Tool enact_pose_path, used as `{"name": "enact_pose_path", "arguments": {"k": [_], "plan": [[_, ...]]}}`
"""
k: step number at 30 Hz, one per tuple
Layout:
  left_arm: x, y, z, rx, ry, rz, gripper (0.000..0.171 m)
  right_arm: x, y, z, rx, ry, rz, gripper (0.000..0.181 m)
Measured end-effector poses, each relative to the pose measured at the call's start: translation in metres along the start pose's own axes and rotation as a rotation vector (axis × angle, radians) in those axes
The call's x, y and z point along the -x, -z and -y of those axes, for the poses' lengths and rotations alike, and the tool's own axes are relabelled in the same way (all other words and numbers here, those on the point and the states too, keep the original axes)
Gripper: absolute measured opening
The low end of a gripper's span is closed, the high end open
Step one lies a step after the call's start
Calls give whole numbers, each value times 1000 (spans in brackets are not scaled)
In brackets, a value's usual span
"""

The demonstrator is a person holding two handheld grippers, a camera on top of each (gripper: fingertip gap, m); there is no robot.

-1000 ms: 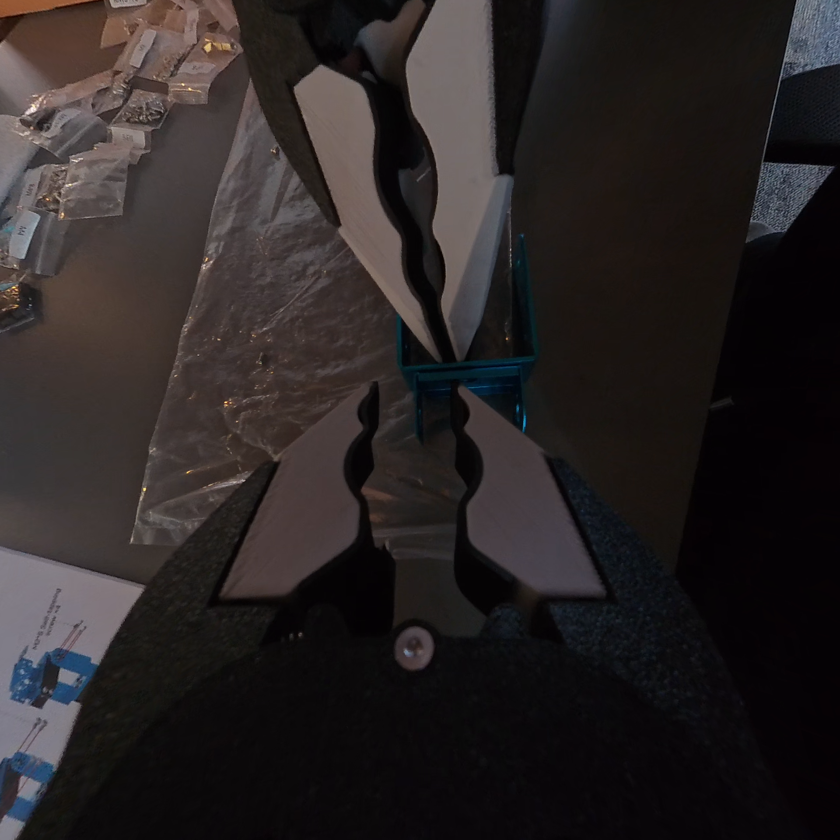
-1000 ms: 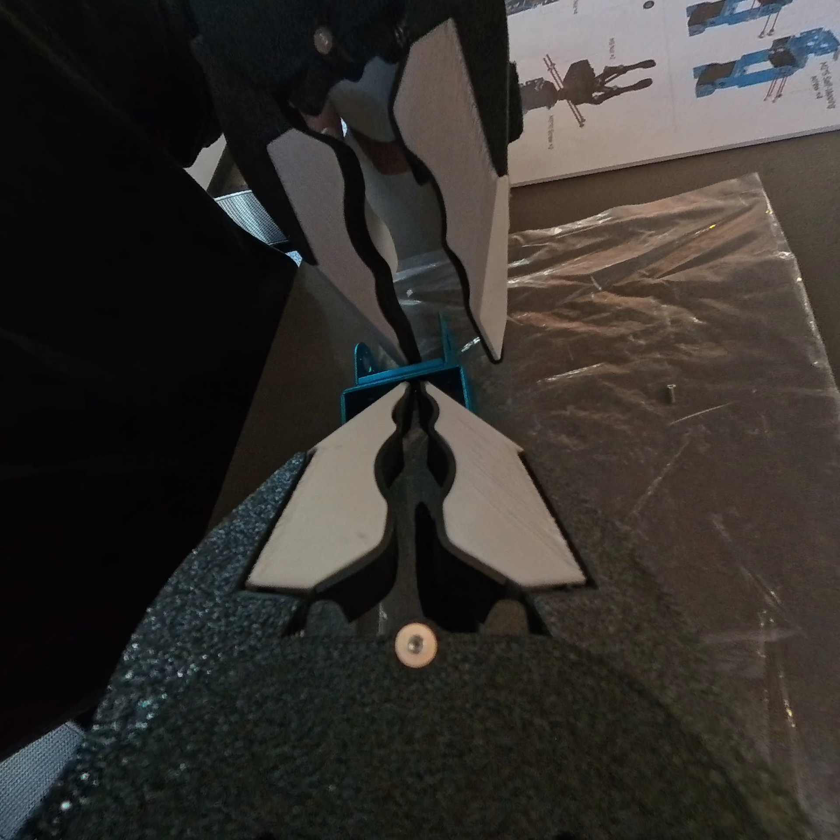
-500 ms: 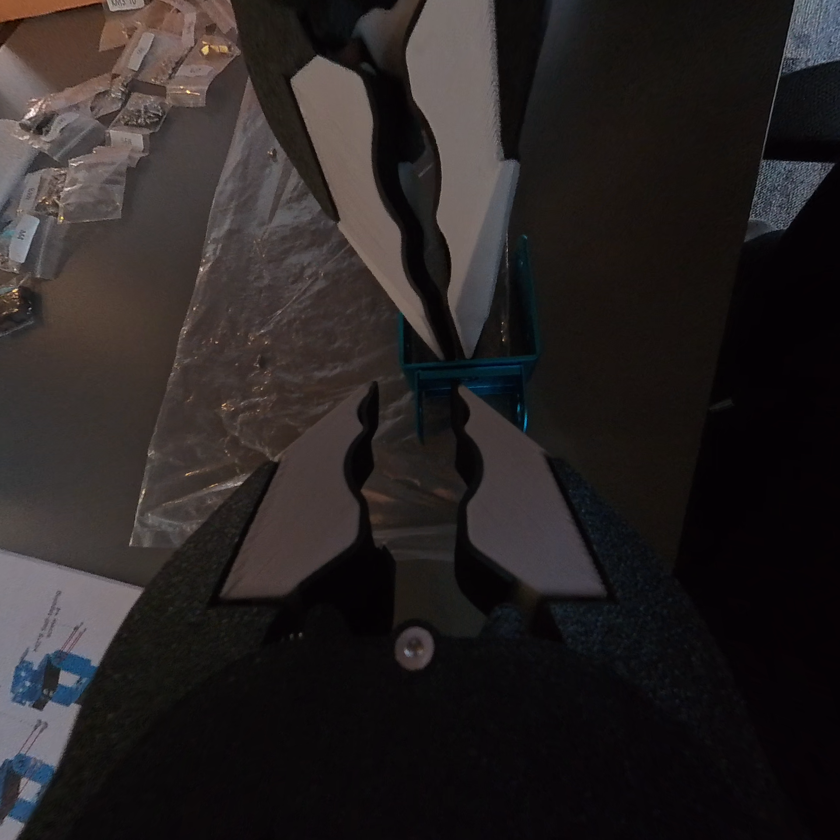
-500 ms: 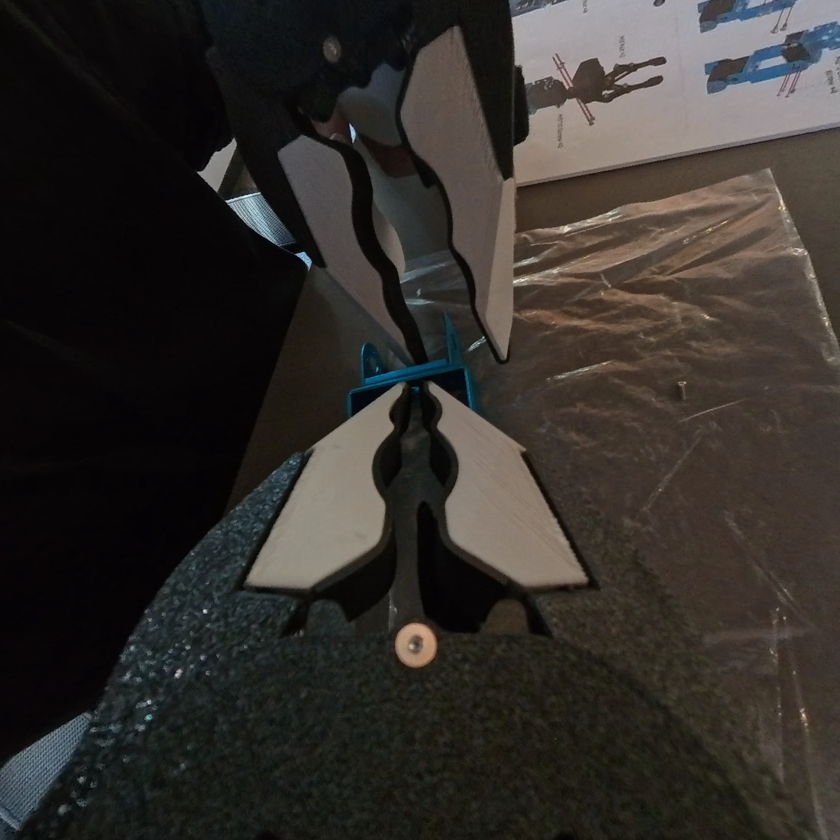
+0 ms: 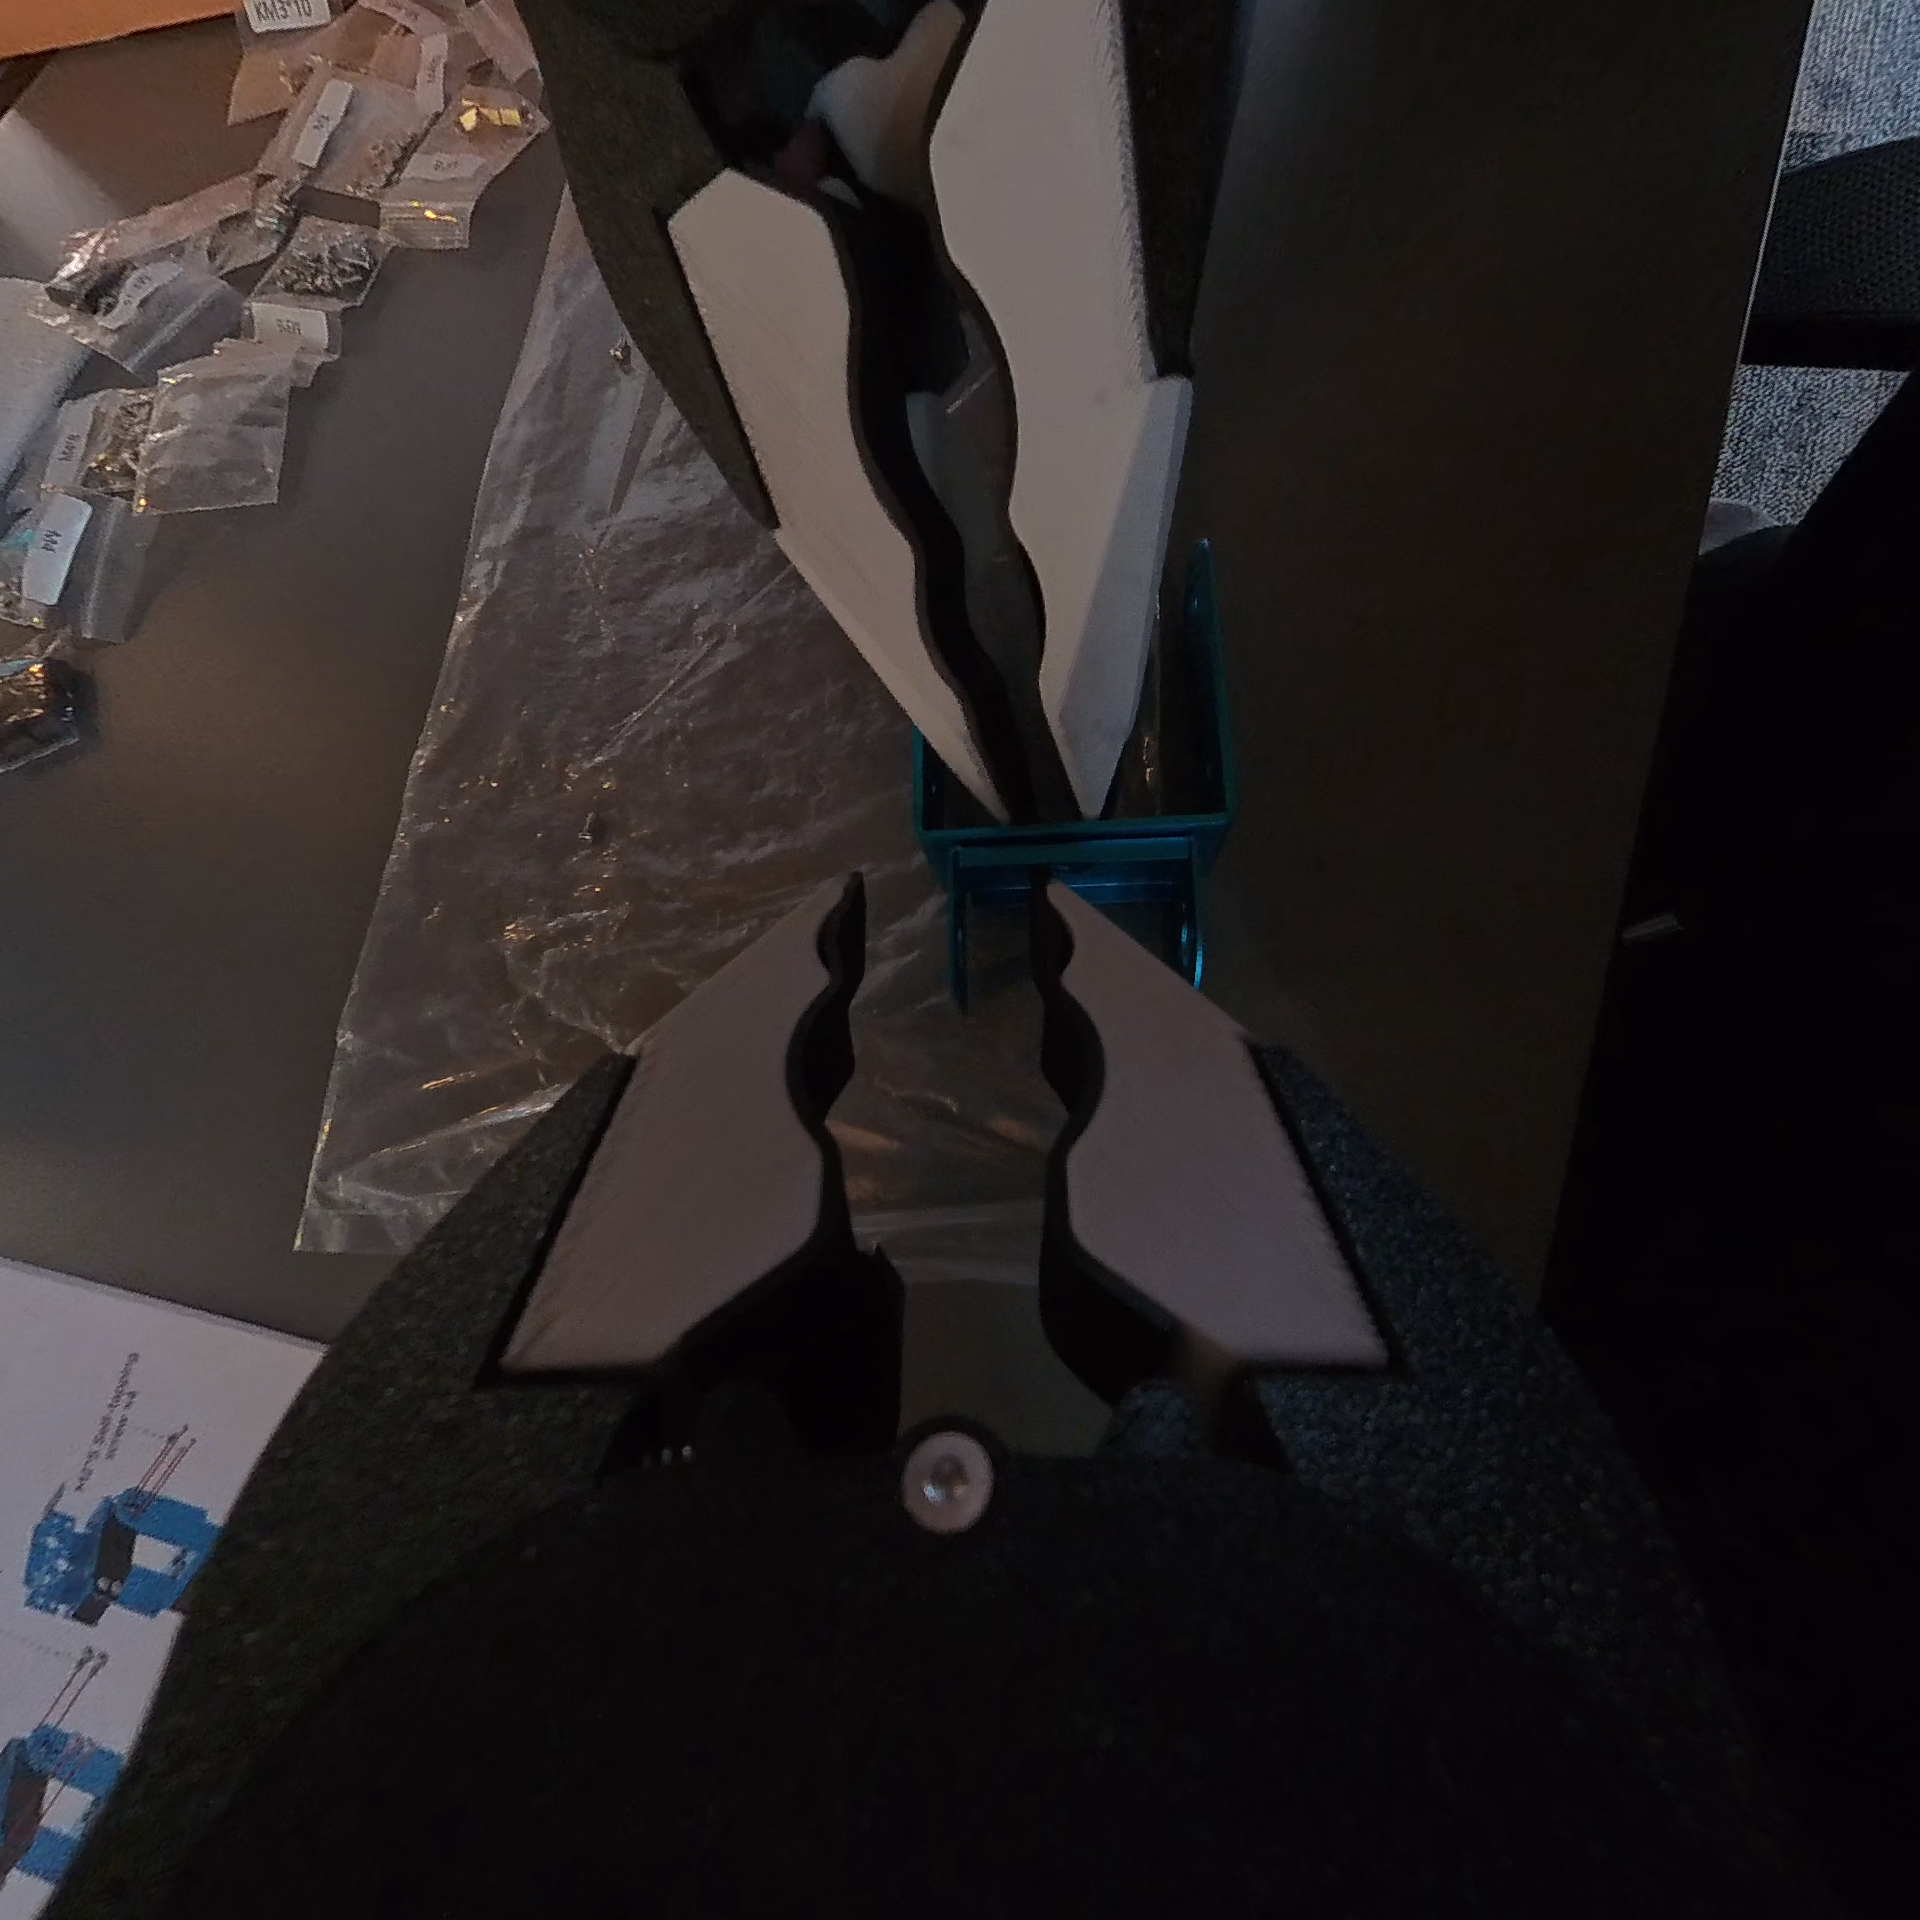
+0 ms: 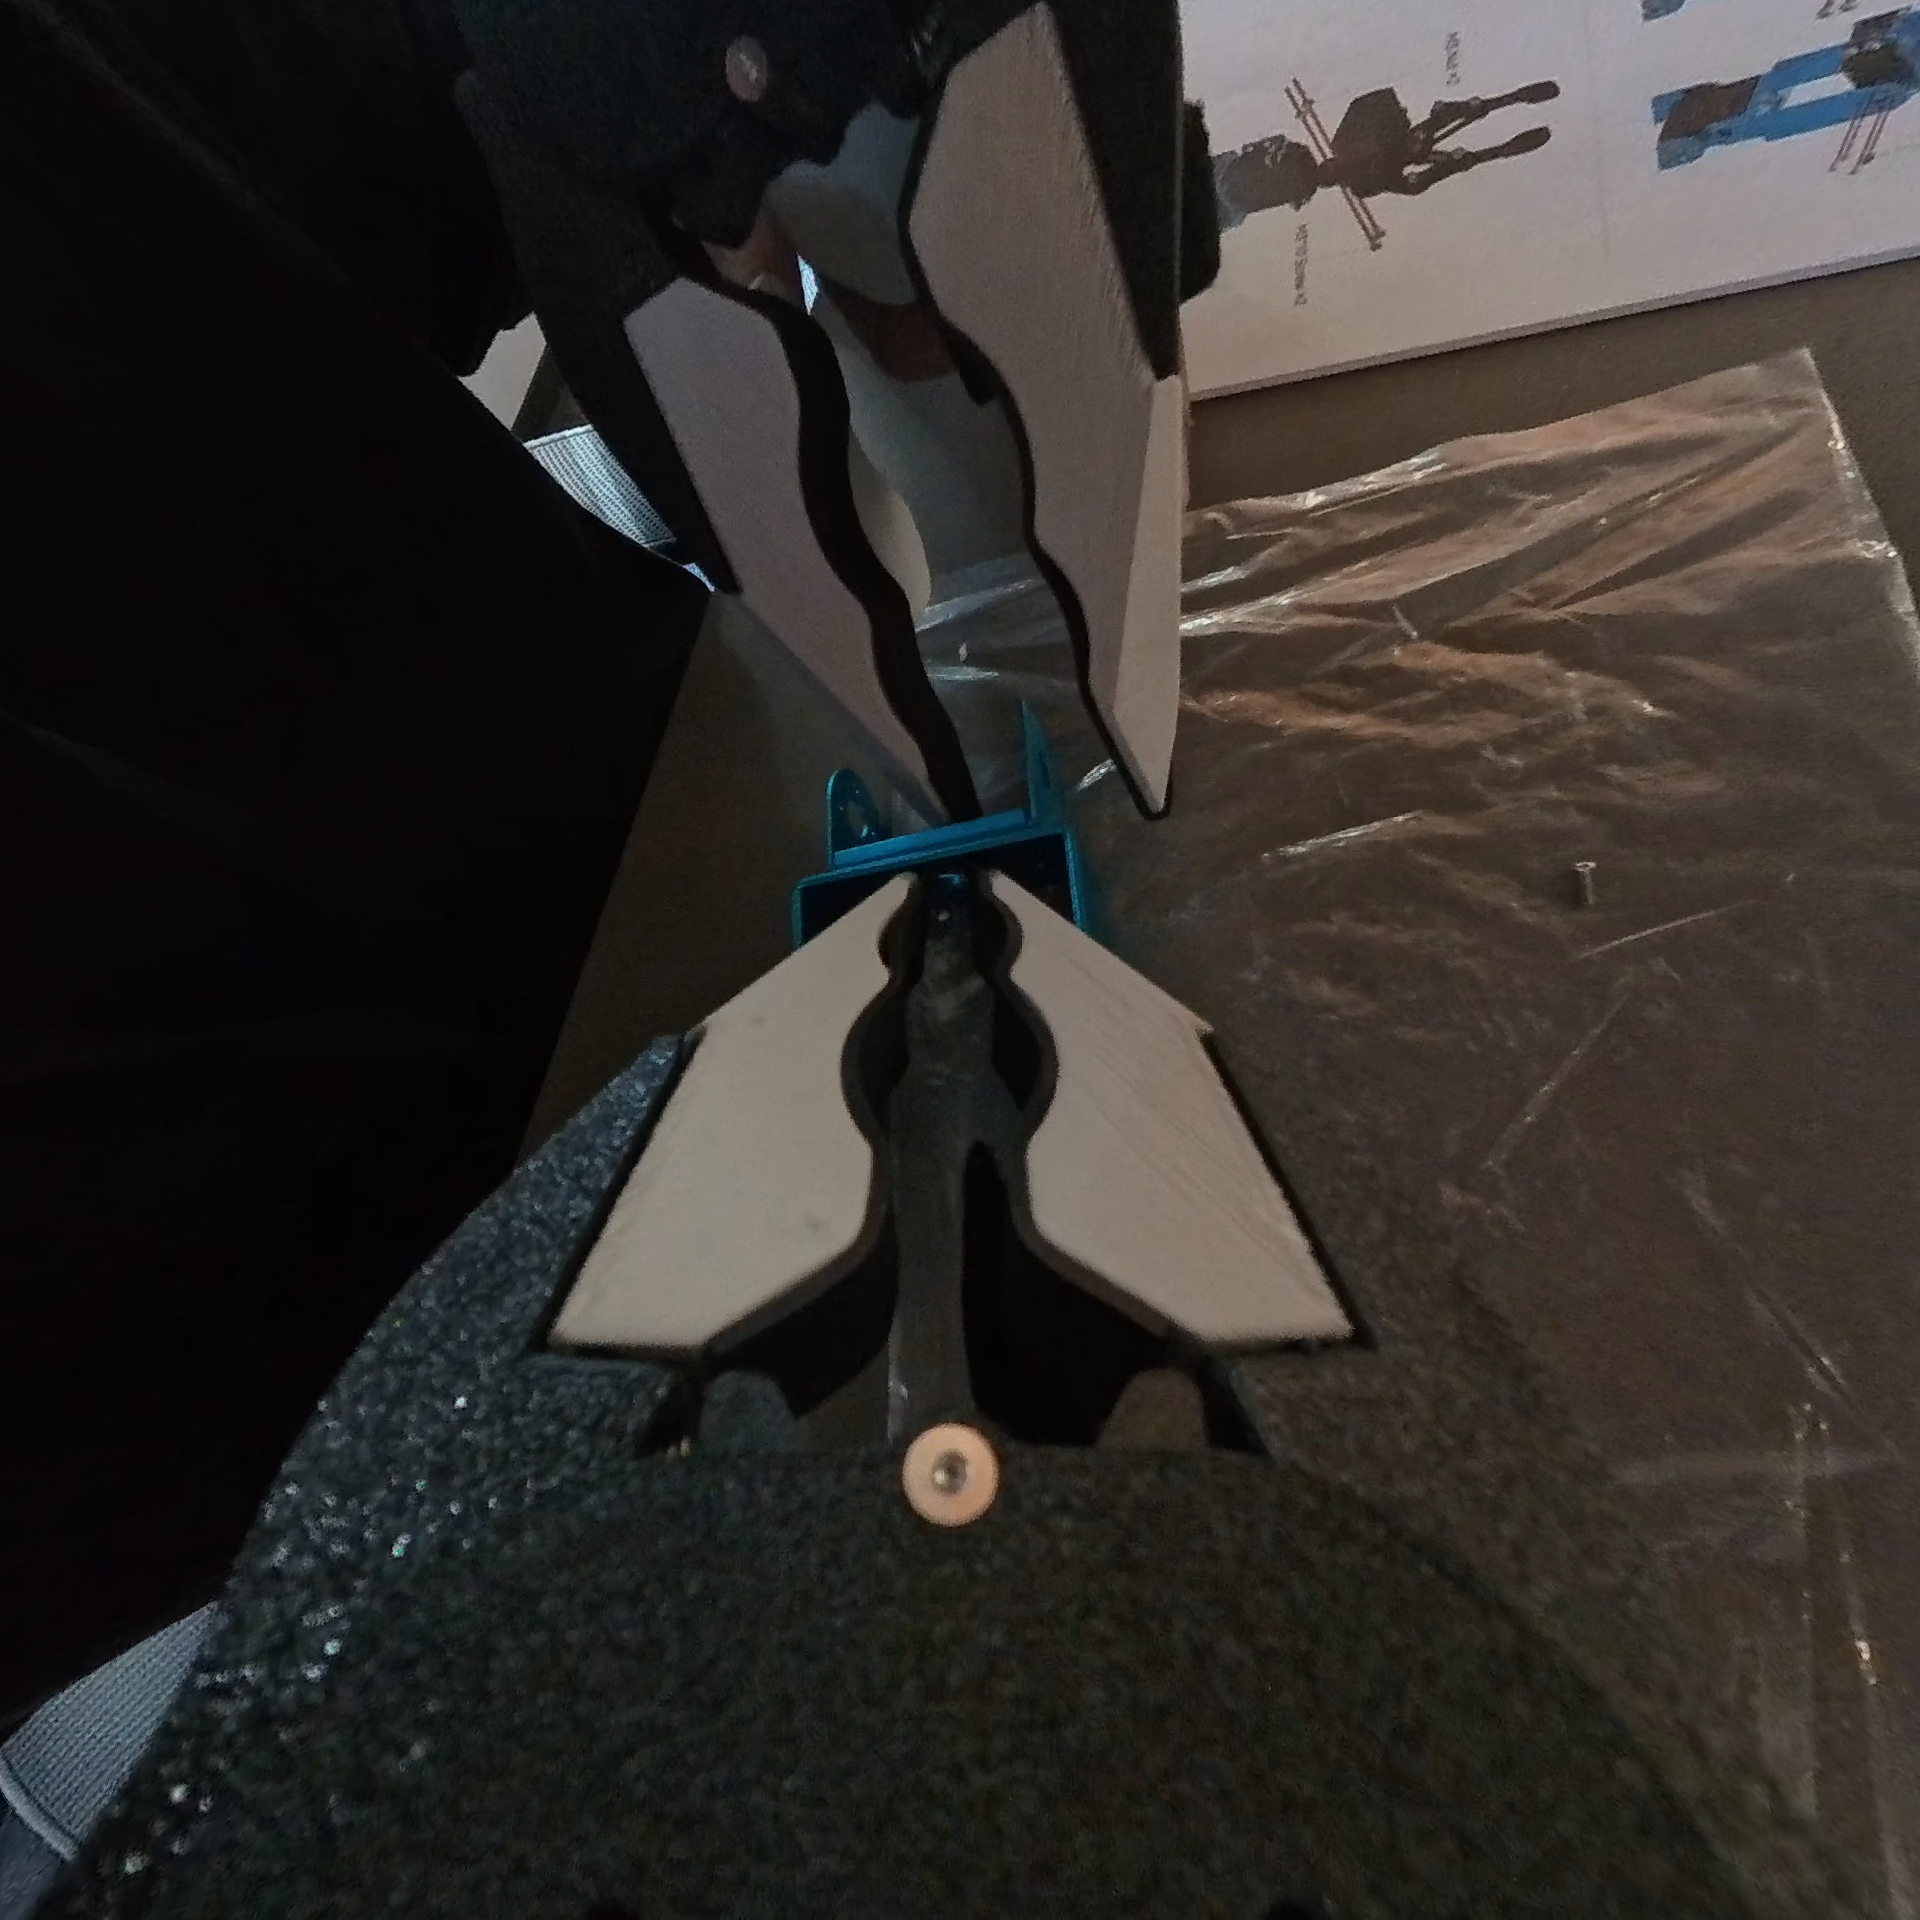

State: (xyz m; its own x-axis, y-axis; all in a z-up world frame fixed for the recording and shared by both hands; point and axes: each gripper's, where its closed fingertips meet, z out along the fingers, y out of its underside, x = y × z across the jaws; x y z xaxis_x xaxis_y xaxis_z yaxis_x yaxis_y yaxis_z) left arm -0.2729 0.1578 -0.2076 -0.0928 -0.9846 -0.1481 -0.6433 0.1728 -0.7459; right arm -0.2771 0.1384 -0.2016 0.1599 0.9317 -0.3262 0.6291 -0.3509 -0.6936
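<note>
A blue metal bracket (image 5: pixel 1081 862) stands on a clear plastic sheet (image 5: pixel 623 831) near the table's edge. It also shows in the right wrist view (image 6: pixel 935 836). My right gripper (image 6: pixel 948 881) is shut on the bracket's near wall; in the left wrist view it (image 5: pixel 1044 805) comes down from the top. My left gripper (image 5: pixel 951 894) is open, its right fingertip against the bracket's near side and its left fingertip beside the bracket. In the right wrist view it (image 6: pixel 1055 805) reaches in from above, open, astride the bracket's far tabs.
Several small bags of hardware (image 5: pixel 208 312) lie at the far left. A white instruction sheet (image 5: pixel 83 1507) lies by my left gripper and also shows in the right wrist view (image 6: pixel 1558 156). A loose screw (image 6: pixel 1891 885) lies on the plastic sheet (image 6: pixel 1455 831). The table edge (image 5: pixel 1662 727) runs just right of the bracket. Both grippers' tips are close together, under 4 cm apart.
Almost nothing. Both grippers and the bracket keep their places; the views have only shifted slightly.
</note>
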Motion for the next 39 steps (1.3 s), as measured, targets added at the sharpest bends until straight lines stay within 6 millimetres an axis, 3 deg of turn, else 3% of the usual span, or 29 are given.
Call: {"name": "enact_pose_path", "arguments": {"k": [7, 12, 24, 32, 39], "plan": [[0, 0, -1, 4, -1, 4, 30, -8, 12, -8, 81, 140, -95, 6], [1, 1, 1, -9, 6, 4, 30, -5, 1, -15, 128, 194, -94, 10], [5, 8, 1, -7, -5, 22, 30, -4, -6, 3, 101, 255, -130, 16], [28, 20, -4, 13, -27, 74, 30, -24, -6, 23, 142, 310, -202, 14], [36, 26, -1, 13, -6, 13, 28, -25, 0, 33, 161, 241, -105, 16]]}}
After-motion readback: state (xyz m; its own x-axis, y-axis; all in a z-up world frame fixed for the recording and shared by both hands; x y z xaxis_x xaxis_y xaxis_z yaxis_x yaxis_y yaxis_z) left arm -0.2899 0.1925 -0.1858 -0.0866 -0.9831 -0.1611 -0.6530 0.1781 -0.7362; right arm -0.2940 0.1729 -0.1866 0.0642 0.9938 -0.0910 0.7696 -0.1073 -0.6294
